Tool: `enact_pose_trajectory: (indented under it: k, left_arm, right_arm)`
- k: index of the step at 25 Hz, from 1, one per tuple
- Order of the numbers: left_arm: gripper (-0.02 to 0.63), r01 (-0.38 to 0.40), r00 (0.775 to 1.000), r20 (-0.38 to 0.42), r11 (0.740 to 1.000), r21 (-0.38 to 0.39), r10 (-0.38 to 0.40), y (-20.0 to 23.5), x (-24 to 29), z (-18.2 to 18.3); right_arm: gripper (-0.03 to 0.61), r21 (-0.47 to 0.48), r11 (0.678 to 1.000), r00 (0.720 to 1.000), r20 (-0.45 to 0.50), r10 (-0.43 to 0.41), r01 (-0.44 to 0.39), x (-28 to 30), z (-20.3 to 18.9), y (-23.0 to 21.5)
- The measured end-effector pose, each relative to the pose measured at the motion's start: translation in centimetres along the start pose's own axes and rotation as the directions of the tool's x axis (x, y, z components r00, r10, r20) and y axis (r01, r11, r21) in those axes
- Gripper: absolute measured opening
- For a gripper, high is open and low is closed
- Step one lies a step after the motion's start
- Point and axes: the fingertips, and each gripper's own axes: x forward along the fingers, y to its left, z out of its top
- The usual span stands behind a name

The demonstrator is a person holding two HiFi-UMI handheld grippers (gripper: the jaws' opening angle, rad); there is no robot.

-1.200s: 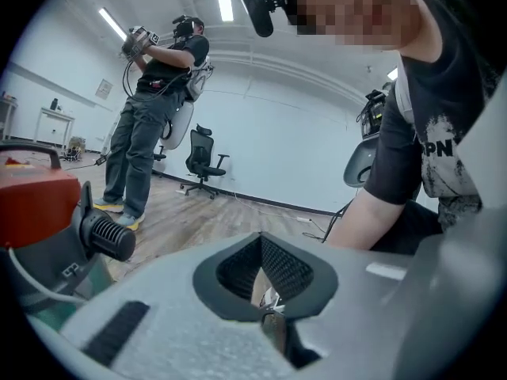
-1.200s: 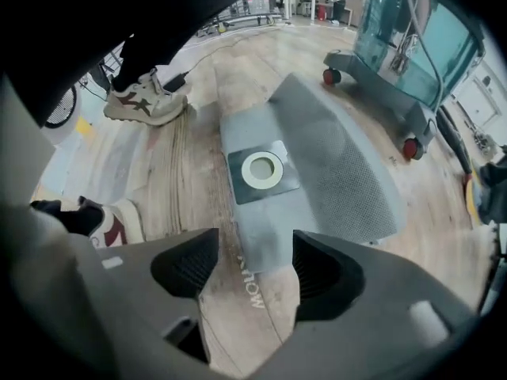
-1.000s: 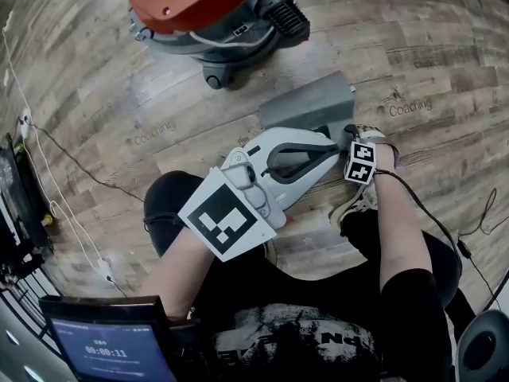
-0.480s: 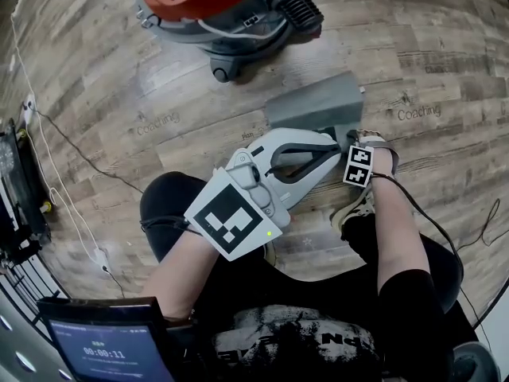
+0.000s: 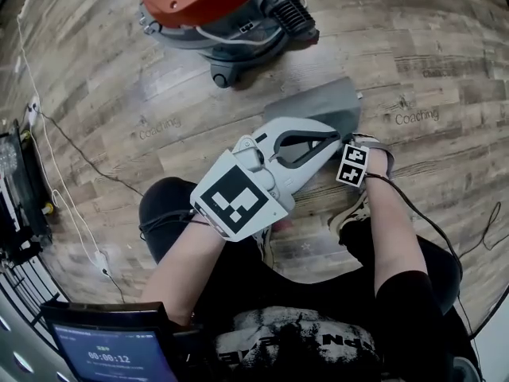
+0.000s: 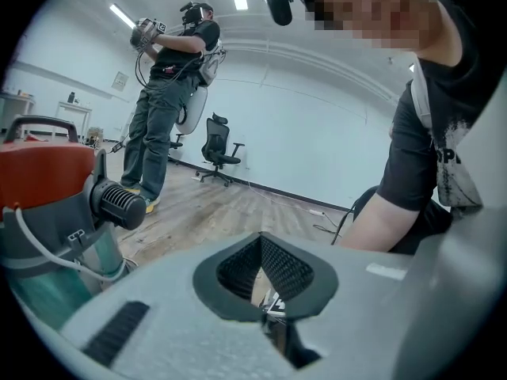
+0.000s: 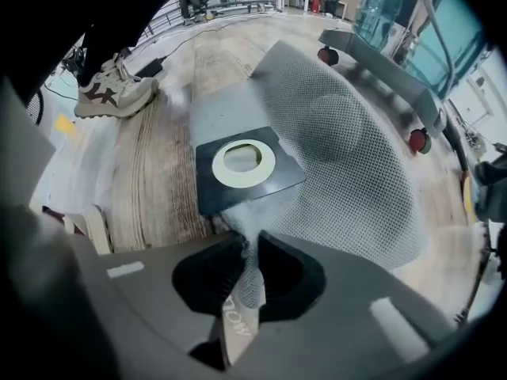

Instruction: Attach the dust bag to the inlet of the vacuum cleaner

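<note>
The red-lidded vacuum cleaner [image 5: 223, 10] stands on the wood floor at the top of the head view and fills the left of the left gripper view [image 6: 55, 212]. The grey mesh dust bag [image 5: 318, 102] lies flat just in front of it. Its black collar with a white ring [image 7: 243, 158] faces up. My right gripper [image 7: 250, 242] points down at the bag's near edge. Its jaws have just been closing and now pinch a fold of the mesh. Its marker cube [image 5: 352, 164] hides them from above. My left gripper [image 5: 338, 136] hovers shut and holds nothing, beside the right one.
Cables [image 5: 71, 173] trail over the floor at the left, near a screen [image 5: 107, 348] at the bottom left. My shoe [image 7: 119, 93] rests beside the bag. Farther off stand another person [image 6: 170, 93] and an office chair [image 6: 218, 145].
My left gripper has shifted a little forward and lower beside the bag. The right hand has stayed at the bag's near edge. The vacuum cleaner and the bag have not moved on the floor.
</note>
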Motion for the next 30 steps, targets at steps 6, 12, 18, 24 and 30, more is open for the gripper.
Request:
enact_pose_trajectory:
  k: [6, 12, 18, 24, 30]
  left_arm:
    - [0.000, -0.017, 1.000, 0.016, 1.000, 0.010, 0.016, 1.3, 0.0, 0.3]
    - [0.000, -0.050, 0.999, 0.000, 0.996, 0.076, 0.050, 3.8, -0.4, 0.4]
    - [0.002, -0.072, 0.997, -0.001, 0.990, 0.121, 0.073, 6.6, -1.6, -0.6]
    - [0.002, -0.012, 0.997, -0.076, 0.978, 0.209, 0.028, 7.4, -1.8, -2.4]
    - [0.110, 0.088, 0.986, -0.163, 0.955, 0.282, -0.043, 5.2, -2.5, -5.1]
  right_arm:
    - [0.038, 0.011, 1.000, 0.998, 0.067, 0.004, -0.005, -3.1, 2.0, -1.0]
    - [0.037, -0.013, 1.000, 0.987, 0.163, 0.008, -0.006, -9.9, 3.0, -4.0]
    - [0.035, 0.010, 1.000, 0.972, 0.234, 0.008, -0.011, -17.9, 4.4, -7.5]
    - [0.034, 0.158, 0.974, 0.953, 0.281, 0.111, -0.160, -25.2, 4.2, -8.4]
    - [0.034, 0.296, 0.927, 0.918, 0.383, 0.104, -0.229, -30.0, 3.3, -10.3]
